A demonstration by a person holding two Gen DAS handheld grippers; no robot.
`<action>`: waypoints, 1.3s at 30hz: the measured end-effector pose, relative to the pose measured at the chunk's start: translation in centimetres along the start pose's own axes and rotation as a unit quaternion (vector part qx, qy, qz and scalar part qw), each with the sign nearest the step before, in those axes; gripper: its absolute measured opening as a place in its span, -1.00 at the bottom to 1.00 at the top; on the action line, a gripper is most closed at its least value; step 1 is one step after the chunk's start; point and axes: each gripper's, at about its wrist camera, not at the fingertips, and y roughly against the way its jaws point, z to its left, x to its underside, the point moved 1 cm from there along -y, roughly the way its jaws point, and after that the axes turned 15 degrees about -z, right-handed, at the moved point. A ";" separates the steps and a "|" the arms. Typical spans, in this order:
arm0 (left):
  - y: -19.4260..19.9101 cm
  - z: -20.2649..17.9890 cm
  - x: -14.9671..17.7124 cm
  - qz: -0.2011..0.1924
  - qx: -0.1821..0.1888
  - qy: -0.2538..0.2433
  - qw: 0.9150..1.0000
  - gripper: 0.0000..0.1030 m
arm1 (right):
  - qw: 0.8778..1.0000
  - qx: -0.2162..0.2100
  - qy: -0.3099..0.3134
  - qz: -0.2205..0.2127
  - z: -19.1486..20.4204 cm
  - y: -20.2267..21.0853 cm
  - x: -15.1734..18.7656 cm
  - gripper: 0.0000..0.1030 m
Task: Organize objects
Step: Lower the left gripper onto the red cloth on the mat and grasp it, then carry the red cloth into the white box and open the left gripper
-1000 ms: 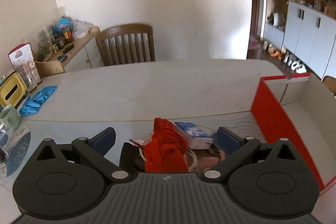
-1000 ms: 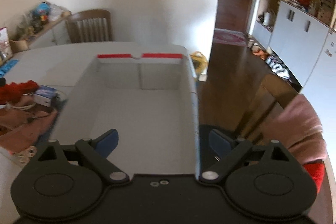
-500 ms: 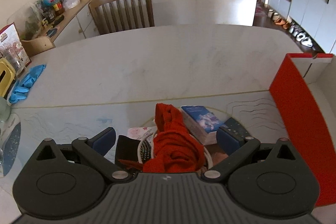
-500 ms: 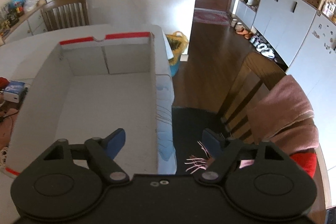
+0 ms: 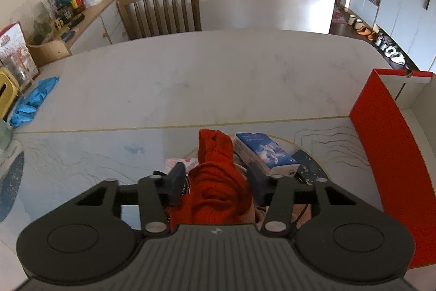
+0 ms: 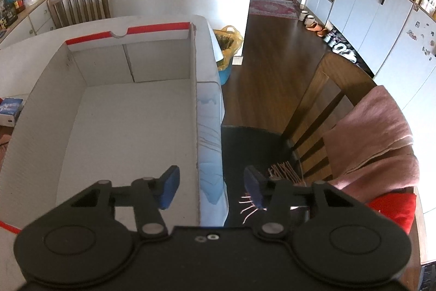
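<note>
A red knitted cloth lies heaped on a pile of items on the white table. My left gripper is down over it, its jaws closing, and both blue pads touch the cloth's sides. A blue-covered book lies just right of the cloth. The open white box with red outer walls stands to the right. My right gripper hangs over that box's right wall. Its jaws are closing astride the wall's top edge, with neither pad against it. The box is bare inside.
Blue gloves and a yellow tissue box sit at the table's left edge. A wooden chair stands behind the table. Right of the box, a chair carries a pink towel and a dark fringed cloth.
Both grippers sank and tipped downward, and their jaws narrowed. The left pads came in against the red cloth. The right gripper shifted from over the box's inside to its right wall.
</note>
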 end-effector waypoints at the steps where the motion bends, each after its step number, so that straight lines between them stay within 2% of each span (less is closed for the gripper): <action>1: 0.1 -0.1 0.0 -0.005 -0.003 -0.003 1.000 -0.18 | 1.000 0.000 -0.001 0.001 0.0 0.0 0.0 -0.21; 2: 0.3 -0.2 0.0 -0.008 -0.002 -0.004 1.000 -0.21 | 1.000 0.000 -0.002 0.003 0.0 -0.1 0.0 -0.33; 4: 0.4 -0.2 0.0 -0.008 0.000 -0.004 1.000 -0.32 | 1.000 -0.002 -0.005 0.003 0.0 -0.1 -0.1 -0.43; 13: 1.7 0.5 -0.5 -0.030 -0.002 0.013 0.999 -0.47 | 1.000 -0.020 -0.012 0.001 0.3 0.1 0.0 -0.95; 22: 4.3 1.3 -1.2 -0.055 -0.005 0.039 0.998 -0.50 | 0.999 -0.027 -0.016 -0.004 0.2 0.3 0.0 -0.97; 30: 8.1 -1.1 -2.5 -0.092 0.020 0.043 0.995 -0.50 | 0.999 -0.036 -0.020 -0.001 0.3 0.4 0.1 -0.98; 39: 9.7 -8.3 -4.8 -0.109 0.112 0.017 0.988 -0.50 | 0.999 -0.039 -0.019 -0.001 0.5 0.6 0.2 -0.98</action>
